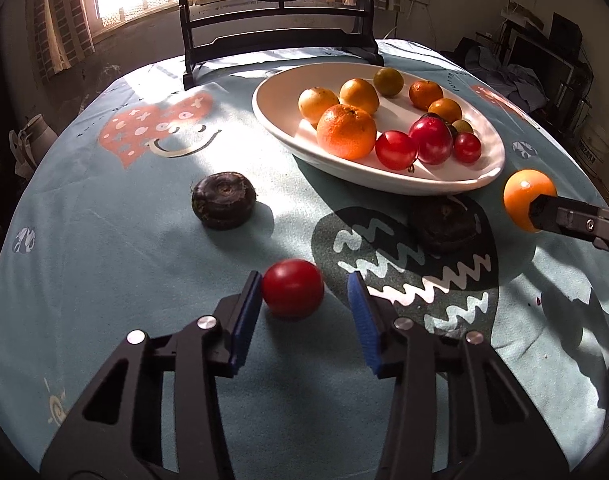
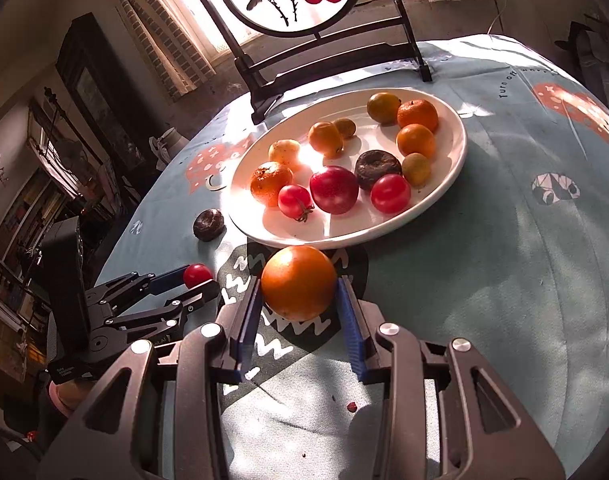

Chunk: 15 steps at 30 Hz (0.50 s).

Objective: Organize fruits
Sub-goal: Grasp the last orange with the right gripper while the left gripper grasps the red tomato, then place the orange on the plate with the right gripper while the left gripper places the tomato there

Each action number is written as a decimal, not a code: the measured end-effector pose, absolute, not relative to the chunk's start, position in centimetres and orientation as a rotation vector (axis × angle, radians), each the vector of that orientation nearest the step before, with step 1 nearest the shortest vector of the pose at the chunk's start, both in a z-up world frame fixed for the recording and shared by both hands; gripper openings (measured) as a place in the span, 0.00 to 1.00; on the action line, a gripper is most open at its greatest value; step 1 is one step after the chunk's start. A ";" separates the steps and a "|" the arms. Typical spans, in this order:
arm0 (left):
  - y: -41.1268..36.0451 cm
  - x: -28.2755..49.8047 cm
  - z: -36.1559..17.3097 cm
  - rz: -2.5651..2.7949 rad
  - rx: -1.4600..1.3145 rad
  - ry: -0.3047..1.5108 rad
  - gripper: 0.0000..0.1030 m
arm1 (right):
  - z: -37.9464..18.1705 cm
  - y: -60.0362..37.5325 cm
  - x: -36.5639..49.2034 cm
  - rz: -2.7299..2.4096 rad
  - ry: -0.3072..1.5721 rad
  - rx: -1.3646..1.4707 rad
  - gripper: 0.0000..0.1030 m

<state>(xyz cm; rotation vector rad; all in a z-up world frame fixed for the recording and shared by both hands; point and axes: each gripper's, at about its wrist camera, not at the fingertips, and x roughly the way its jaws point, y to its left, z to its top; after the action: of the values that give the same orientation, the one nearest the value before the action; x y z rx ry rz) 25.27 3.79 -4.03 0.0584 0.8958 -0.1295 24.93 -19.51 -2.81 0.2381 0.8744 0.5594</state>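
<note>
A white oval plate (image 1: 480,178) (image 2: 456,148) holds several oranges, red tomatoes and small green-yellow fruits. My left gripper (image 1: 304,292) is open around a red tomato (image 1: 292,287) that lies on the tablecloth; the left pad is close to it and the right pad stands apart. The tomato also shows in the right wrist view (image 2: 196,275). My right gripper (image 2: 299,292) is shut on an orange (image 2: 299,283) and holds it above the cloth near the plate's front rim. That orange also shows in the left wrist view (image 1: 528,198).
Two dark flat round fruits lie on the cloth, one left of the plate (image 1: 223,199) (image 2: 208,224) and one under the plate's front rim (image 1: 448,224). A black framed round screen (image 1: 280,36) stands at the table's far edge. The table edge curves off left and right.
</note>
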 end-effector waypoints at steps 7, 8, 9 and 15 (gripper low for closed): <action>4.5 25.5 -4.3 -0.097 0.042 0.896 0.30 | -2.9 -19.2 24.8 0.560 0.873 0.224 0.37; 4.5 25.5 -4.3 -0.095 0.037 0.895 0.30 | -3.0 -19.1 24.7 0.559 0.875 0.218 0.37; 4.5 25.4 -4.3 -0.094 0.035 0.894 0.30 | -3.2 -19.0 24.6 0.562 0.880 0.214 0.37; 4.1 24.2 -3.0 -0.125 0.001 0.856 0.30 | -3.6 -17.7 23.9 0.626 0.892 0.175 0.37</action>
<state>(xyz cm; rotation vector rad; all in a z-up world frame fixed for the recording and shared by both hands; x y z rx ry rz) 24.20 4.11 -3.01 0.0010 0.8560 -0.1248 23.93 -17.71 -3.57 0.1753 0.8918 0.6259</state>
